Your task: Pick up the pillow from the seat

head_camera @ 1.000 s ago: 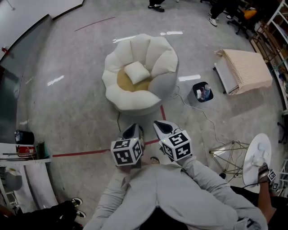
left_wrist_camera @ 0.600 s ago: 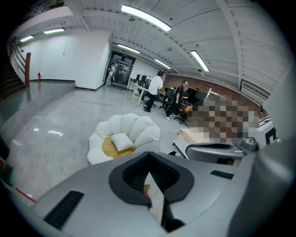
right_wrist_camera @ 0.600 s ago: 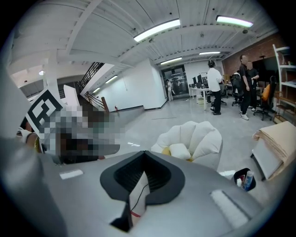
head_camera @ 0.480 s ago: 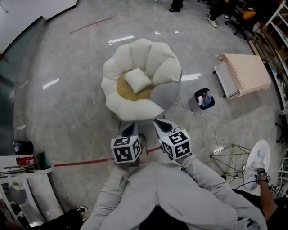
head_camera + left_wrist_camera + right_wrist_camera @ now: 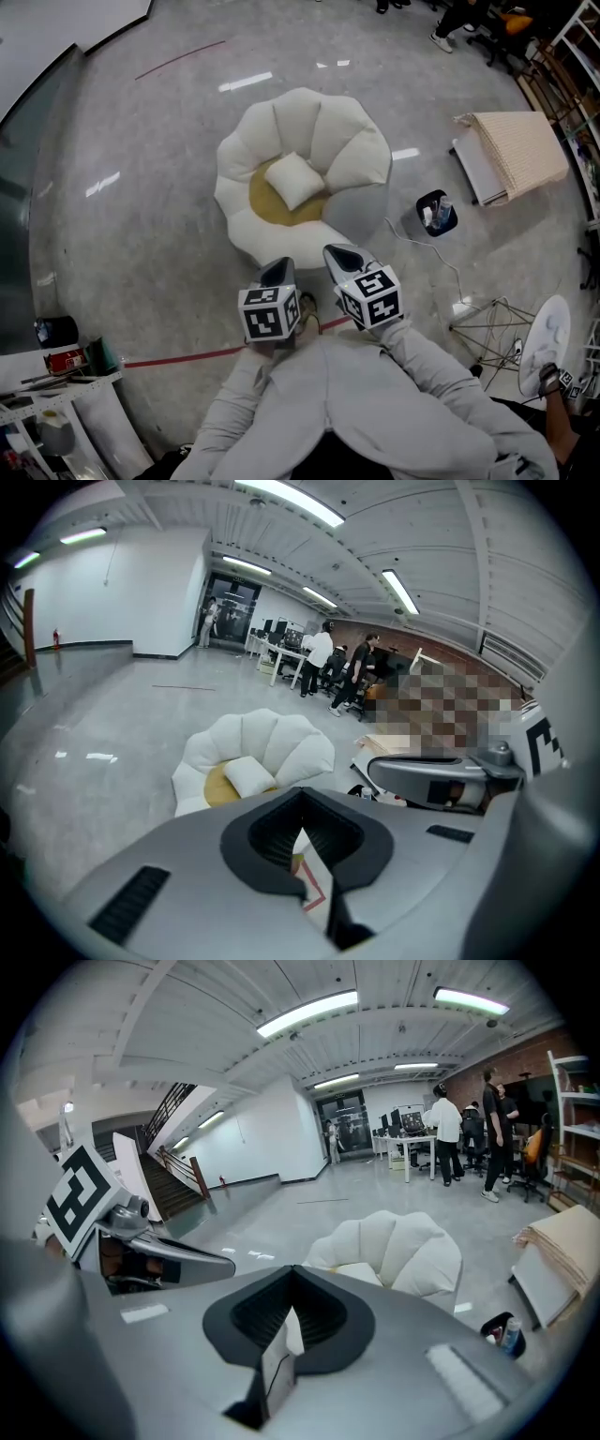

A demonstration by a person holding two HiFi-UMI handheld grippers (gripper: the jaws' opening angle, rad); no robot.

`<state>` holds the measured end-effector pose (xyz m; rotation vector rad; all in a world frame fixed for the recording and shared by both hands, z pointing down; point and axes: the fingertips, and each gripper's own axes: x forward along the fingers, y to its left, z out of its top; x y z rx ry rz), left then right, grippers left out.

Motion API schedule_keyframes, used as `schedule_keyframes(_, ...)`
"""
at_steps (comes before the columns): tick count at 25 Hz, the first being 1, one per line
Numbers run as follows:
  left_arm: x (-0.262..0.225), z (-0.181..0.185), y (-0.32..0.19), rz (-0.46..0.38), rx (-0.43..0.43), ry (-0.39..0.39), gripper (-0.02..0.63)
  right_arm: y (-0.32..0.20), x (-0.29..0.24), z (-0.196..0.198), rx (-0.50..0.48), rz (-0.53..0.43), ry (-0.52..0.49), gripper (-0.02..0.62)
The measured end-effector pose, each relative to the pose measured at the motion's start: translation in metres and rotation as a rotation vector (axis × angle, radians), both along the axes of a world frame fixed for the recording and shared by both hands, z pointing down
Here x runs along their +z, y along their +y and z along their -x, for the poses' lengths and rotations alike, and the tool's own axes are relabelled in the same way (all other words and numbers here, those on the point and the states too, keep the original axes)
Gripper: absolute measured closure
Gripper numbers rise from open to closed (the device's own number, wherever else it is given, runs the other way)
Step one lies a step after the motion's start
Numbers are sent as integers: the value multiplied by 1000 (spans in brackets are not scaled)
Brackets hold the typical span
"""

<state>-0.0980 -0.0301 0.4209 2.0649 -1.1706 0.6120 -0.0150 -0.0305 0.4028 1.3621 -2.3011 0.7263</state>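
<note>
A white square pillow (image 5: pixel 293 179) lies on the yellow seat (image 5: pixel 265 201) of a white shell-shaped armchair (image 5: pixel 323 124) on the grey floor. The left gripper view also shows the pillow (image 5: pixel 248 774) and the armchair (image 5: pixel 286 742). In the right gripper view the armchair (image 5: pixel 405 1244) stands ahead. My left gripper (image 5: pixel 277 272) and right gripper (image 5: pixel 339 255) are held side by side just short of the chair's front edge, pointing at it. Both are shut with nothing between their jaws, and neither touches the pillow.
A black bin with bottles (image 5: pixel 437 213) and a cable lie right of the chair. A folded beige mat (image 5: pixel 520 150) lies further right, and a wire stand (image 5: pixel 487 328) with a white disc (image 5: pixel 547 330) stands at lower right. Red floor tape (image 5: pixel 187 357) runs under me. People (image 5: pixel 319 658) stand far back.
The armchair and pillow have drifted lower and to the right in the head view, coming closer to me. Both grippers stay side by side in front of my body, still shut.
</note>
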Motion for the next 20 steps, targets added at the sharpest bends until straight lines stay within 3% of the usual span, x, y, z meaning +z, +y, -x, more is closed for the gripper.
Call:
schedule_keyframes(13,41,5,-65,76,13,-4,600,-55,20,-1,51,45,19,595)
schedule_keyframes(20,94,5,-109,157,-51,16,600,-84,60,-7,41,100,49,595)
